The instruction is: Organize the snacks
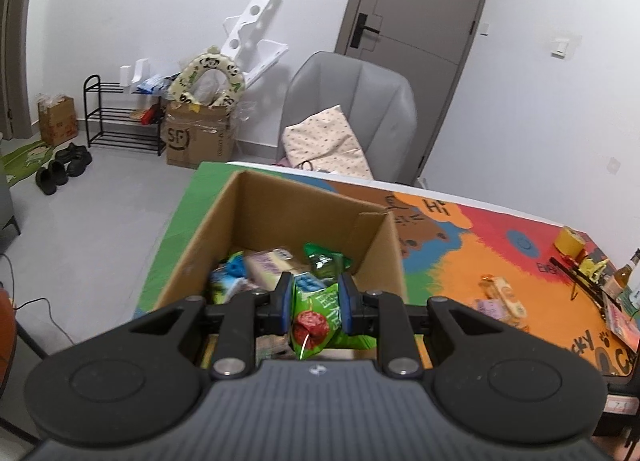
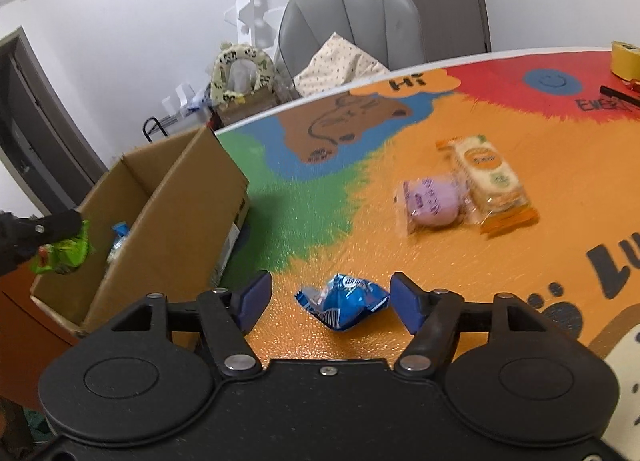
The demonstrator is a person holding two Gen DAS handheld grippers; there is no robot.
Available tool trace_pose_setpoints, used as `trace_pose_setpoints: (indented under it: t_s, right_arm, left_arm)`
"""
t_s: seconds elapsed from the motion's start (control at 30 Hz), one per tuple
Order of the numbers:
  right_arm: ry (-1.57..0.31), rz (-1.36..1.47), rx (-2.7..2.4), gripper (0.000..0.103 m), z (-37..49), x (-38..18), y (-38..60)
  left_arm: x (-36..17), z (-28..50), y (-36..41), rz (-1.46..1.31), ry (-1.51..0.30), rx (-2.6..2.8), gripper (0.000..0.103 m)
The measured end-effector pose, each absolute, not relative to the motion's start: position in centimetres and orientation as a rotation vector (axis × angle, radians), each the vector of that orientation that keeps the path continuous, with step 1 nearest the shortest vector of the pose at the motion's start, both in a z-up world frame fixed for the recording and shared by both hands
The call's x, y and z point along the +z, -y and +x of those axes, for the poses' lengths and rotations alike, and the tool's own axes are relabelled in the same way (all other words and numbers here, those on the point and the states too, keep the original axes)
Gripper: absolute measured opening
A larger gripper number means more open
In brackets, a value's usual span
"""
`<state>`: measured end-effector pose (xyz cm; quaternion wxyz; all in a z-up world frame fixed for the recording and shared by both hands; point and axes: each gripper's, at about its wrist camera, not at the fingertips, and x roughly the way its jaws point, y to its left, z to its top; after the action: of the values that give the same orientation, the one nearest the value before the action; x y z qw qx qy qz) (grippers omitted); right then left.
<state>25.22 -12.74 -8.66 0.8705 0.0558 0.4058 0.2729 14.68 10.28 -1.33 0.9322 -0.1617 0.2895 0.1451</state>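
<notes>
Item: green snack bag (image 1: 314, 319), clamped between the pads of the left hand-held gripper (image 1: 313, 303), held over the open cardboard box (image 1: 256, 197), likely for dropping among the packets inside. Its long axis runs along the fingers, red-printed end nearest the camera.

Item: blue wrapper (image 2: 343, 301), on the counter (image 2: 400, 261) between the spread fingers of the right hand-held gripper (image 2: 332, 301), untouched; long axis across the gap.

One cardboard box (image 2: 168, 197). Three snack packets on the tabletop (image 2: 360, 133): one blue packet (image 2: 343, 300), one purple packet (image 2: 430, 201), one orange-edged cracker packet (image 2: 490, 181). One green packet (image 1: 316, 315) clamped in one tool. Inside the box at least four more packets, exact number unclear. One yellow tape roll (image 2: 626, 57).
</notes>
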Motion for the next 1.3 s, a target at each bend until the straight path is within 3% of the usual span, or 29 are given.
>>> trace_pose_setpoints:
  t_s: [0.2, 0.27, 0.33, 0.43, 0.57, 0.8, 1.3]
  right_arm:
    - [-0.843, 0.047, 0.539, 0.071, 25.0, -9.5, 11.2]
    - [-0.845, 0.035, 0.527, 0.06, 25.1, -9.9, 11.0]
    - [-0.843, 0.047, 0.524, 0.042, 25.2, -10.1, 11.2]
    - [-0.838, 0.027, 0.526, 0.035, 25.0, -10.0, 11.3]
    - [-0.803, 0.04, 0.529, 0.033, 24.5, -9.0, 11.7]
    - [-0.742, 0.075, 0.555, 0.034, 23.6, -6.0, 12.2]
    - [-0.641, 0.102, 0.713, 0.034, 20.8, 0.0, 9.3]
  left_arm:
    - [-2.3, 14.0, -11.7, -0.351, -0.619, 0.314, 0.022]
    - [-2.4, 13.7, -12.0, -0.351, -0.625, 0.32, 0.023]
    - [-2.6, 13.6, -12.2, -0.347, -0.64, 0.322, 0.023]
    - [-2.6, 13.6, -12.0, -0.337, -0.654, 0.324, 0.025]
    - [-2.4, 13.4, -11.9, -0.343, -0.655, 0.325, 0.032]
    - [-1.5, 12.8, -11.7, -0.336, -0.631, 0.316, 0.055]
    - [0.2, 10.6, -11.6, -0.309, -0.585, 0.311, 0.083]
